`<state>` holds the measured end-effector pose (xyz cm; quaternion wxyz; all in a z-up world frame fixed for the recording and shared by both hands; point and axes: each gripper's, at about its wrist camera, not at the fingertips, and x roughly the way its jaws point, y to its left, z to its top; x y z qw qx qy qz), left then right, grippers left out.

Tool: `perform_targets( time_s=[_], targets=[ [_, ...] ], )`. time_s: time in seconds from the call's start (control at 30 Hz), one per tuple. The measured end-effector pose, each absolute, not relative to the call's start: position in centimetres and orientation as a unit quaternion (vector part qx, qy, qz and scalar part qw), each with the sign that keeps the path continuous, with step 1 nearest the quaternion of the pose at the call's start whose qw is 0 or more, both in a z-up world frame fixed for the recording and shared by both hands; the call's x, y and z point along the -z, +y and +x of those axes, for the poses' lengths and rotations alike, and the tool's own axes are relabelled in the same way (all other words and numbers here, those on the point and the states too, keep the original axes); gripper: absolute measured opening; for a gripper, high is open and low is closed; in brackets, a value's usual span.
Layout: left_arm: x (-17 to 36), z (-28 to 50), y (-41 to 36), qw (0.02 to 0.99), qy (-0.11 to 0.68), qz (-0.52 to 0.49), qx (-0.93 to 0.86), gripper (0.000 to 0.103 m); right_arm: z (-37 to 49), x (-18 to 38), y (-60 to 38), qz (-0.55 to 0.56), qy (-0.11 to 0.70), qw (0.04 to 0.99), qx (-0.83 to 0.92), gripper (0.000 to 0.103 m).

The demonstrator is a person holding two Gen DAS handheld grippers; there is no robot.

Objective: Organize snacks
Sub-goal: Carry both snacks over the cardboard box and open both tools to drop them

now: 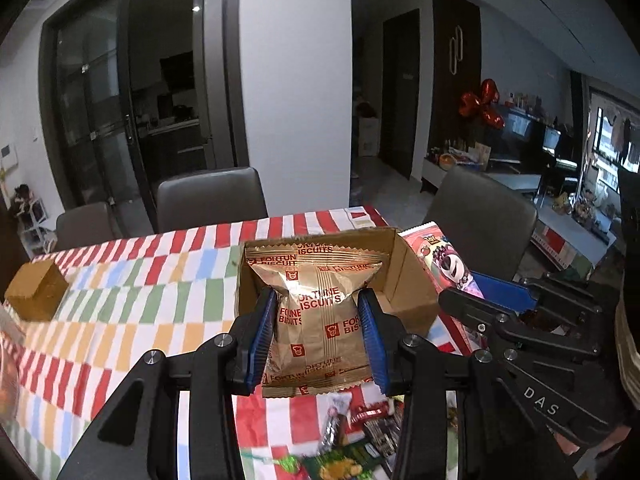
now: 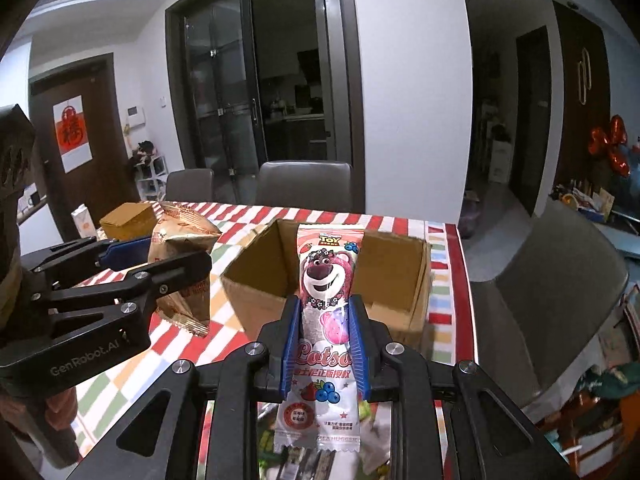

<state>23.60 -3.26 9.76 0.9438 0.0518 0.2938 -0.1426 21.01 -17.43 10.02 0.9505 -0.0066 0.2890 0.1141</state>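
Observation:
My left gripper [image 1: 318,300] is shut on a gold Fortune Biscuits packet [image 1: 316,316] and holds it in front of the open cardboard box [image 1: 412,280]. My right gripper [image 2: 324,308] is shut on a tall pink Lotso bear snack packet [image 2: 326,292] and holds it upright in front of the same box [image 2: 388,280]. In the right wrist view the left gripper [image 2: 156,258] with its gold packet [image 2: 180,240] is to the left of the box. In the left wrist view the right gripper's body [image 1: 520,320] and the pink packet [image 1: 444,260] are on the right.
The table has a red, green and orange striped cloth [image 1: 140,292]. A small brown closed box [image 1: 36,296] stands at the left. Several loose snack packets [image 1: 352,436] lie near the front edge. Grey chairs [image 1: 212,196] stand behind and to the right [image 2: 552,304].

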Motion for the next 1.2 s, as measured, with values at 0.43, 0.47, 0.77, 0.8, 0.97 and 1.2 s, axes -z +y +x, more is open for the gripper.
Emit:
perform_targets(
  time_s=[0.43, 0.47, 0.77, 0.8, 0.97, 1.2],
  targets=[
    [-9.3, 32.1, -4.8, 0.925, 0.343, 0.058, 0.154, 0.041, 29.5, -9.7, -18.6, -0.011, 0.344, 0.934, -0.1, 0.025],
    [-9.1, 32.7, -4.9, 0.922, 0.35, 0.055, 0.153, 0.041, 30.2, -9.5, -18.7, -0.007, 0.35, 0.932, -0.097, 0.025],
    [-5.9, 36.1, -5.1, 0.907, 0.399, 0.035, 0.134, 0.046, 33.5, -7.9, -19.4, -0.008, 0.371, 0.925, -0.078, 0.028],
    [-5.9, 36.1, -5.0, 0.907, 0.4, 0.035, 0.129, 0.056, 33.9, -7.9, -19.6, -0.006, 0.371, 0.926, -0.077, 0.033],
    [-6.2, 34.4, -4.5, 0.913, 0.388, 0.044, 0.12, 0.067, 33.0, -7.6, -19.7, -0.016, 0.361, 0.93, -0.061, 0.046],
    [-7.1, 30.1, -3.4, 0.921, 0.37, 0.056, 0.109, 0.072, 29.3, -8.2, -20.1, -0.021, 0.338, 0.94, -0.051, 0.051]
  ],
)
